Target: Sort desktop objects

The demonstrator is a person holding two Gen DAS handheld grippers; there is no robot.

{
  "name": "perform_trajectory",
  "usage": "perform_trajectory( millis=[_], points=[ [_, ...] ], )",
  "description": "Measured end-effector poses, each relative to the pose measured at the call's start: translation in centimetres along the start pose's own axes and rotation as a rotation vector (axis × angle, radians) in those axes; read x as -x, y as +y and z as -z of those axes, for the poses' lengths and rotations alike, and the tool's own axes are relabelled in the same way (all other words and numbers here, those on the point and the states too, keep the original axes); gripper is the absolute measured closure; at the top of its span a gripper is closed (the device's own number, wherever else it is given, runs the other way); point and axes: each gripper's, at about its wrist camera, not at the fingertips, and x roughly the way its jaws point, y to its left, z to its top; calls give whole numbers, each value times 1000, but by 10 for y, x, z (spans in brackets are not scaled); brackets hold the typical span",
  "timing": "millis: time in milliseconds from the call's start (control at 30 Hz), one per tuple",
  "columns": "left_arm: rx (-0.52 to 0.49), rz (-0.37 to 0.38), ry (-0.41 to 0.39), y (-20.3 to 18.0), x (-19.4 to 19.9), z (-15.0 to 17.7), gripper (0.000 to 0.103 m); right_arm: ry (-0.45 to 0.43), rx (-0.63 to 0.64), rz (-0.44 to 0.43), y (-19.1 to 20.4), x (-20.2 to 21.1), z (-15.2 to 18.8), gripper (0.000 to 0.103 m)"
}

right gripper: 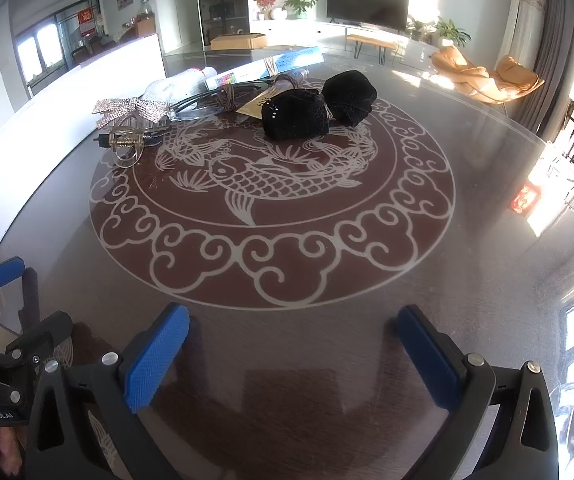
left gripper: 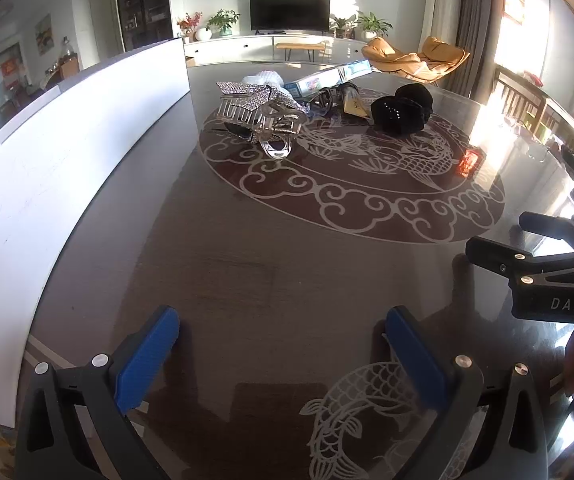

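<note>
Right gripper (left gripper: 543,248) cut off by left wrist frame edge; its jaw gap can't be read there. Left gripper (right gripper: 3,300) likewise clipped at right wrist frame's left edge. Dark hair clip (right gripper: 143,140) mostly hidden under clear claw clip (right gripper: 127,148). Label text on long box (right gripper: 263,66) too small to read.

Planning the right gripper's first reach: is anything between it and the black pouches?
Nothing visible. Bare table lies between the open right gripper and the black pouches.
</note>
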Motion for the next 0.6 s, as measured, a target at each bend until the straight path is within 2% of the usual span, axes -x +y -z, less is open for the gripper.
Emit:
perform_trajectory(
  millis=[600],
  points=[
    [-4, 1, -3, 0, 1, 1, 0, 0, 0, 0, 0, 0, 0, 0]
  ],
)
